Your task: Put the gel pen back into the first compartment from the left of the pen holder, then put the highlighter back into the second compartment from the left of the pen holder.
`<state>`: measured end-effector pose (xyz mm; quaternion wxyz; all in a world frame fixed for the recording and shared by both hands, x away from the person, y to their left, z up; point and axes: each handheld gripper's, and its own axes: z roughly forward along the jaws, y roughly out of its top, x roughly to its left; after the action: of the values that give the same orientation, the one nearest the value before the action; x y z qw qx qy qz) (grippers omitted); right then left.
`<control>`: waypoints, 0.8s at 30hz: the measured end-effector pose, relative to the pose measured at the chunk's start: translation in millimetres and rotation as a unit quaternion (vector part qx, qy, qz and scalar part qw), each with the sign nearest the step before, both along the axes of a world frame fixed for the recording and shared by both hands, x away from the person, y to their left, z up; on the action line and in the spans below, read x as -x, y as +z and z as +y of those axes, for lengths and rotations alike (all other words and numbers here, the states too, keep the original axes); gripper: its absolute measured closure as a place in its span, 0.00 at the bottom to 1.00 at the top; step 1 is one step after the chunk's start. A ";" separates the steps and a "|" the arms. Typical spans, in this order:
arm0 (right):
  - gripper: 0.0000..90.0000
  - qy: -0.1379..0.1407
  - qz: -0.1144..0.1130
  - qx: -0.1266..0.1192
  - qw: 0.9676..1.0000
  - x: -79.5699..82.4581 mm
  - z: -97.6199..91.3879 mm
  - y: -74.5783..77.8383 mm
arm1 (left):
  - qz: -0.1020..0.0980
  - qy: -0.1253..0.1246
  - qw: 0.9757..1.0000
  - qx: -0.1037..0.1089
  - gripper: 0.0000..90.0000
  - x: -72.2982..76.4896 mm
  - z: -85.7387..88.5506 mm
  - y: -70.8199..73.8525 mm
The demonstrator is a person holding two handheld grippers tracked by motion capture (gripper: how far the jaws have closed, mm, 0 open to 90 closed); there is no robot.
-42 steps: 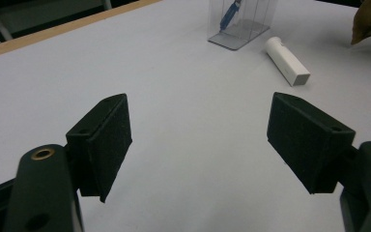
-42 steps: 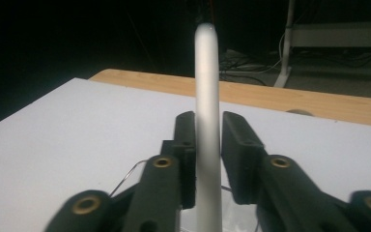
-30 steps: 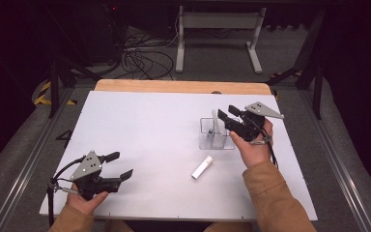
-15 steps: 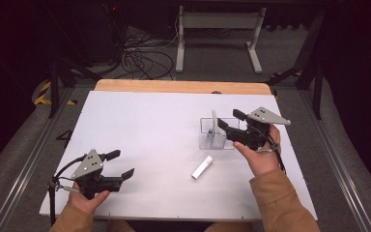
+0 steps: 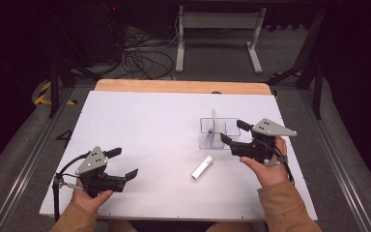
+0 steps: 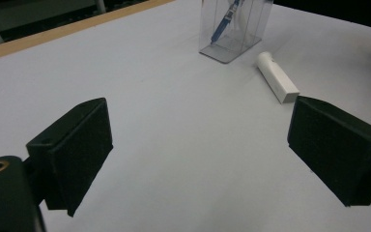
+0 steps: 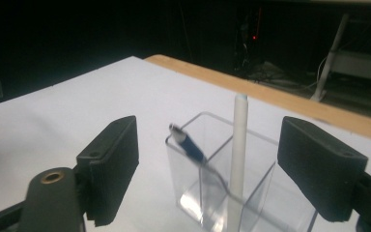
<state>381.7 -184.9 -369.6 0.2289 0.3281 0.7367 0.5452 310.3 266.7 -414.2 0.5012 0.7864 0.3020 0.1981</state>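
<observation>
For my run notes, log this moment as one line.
right gripper: open, jaws just opening, beside clear holder | holder: white pen, blue pen | white cap: on table | left gripper: open, empty

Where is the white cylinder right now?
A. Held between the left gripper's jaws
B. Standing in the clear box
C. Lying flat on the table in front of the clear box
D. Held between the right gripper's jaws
C: the white cylinder lies on its side on the white table, just on the person's side of the clear box and apart from it, and neither gripper touches it.
</observation>
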 end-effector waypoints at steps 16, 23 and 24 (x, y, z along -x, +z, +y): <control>0.23 0.003 0.014 0.023 1.000 13.7 -21.4 -39.9 | 0.002 -0.002 1.000 -0.006 0.06 -1.9 -17.1 8.4; 0.23 -0.002 0.019 0.028 0.999 14.0 -26.2 -44.0 | 0.002 -0.008 1.000 -0.010 0.06 -2.1 -22.7 12.5; 0.23 -0.002 0.020 0.027 0.999 14.2 -26.3 -44.1 | 0.003 -0.008 1.000 -0.009 0.06 -2.1 -23.3 12.8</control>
<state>367.5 -211.3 -413.7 0.2239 0.3340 0.7551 0.5178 312.4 243.4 -401.4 0.4949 0.7937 0.2952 0.1947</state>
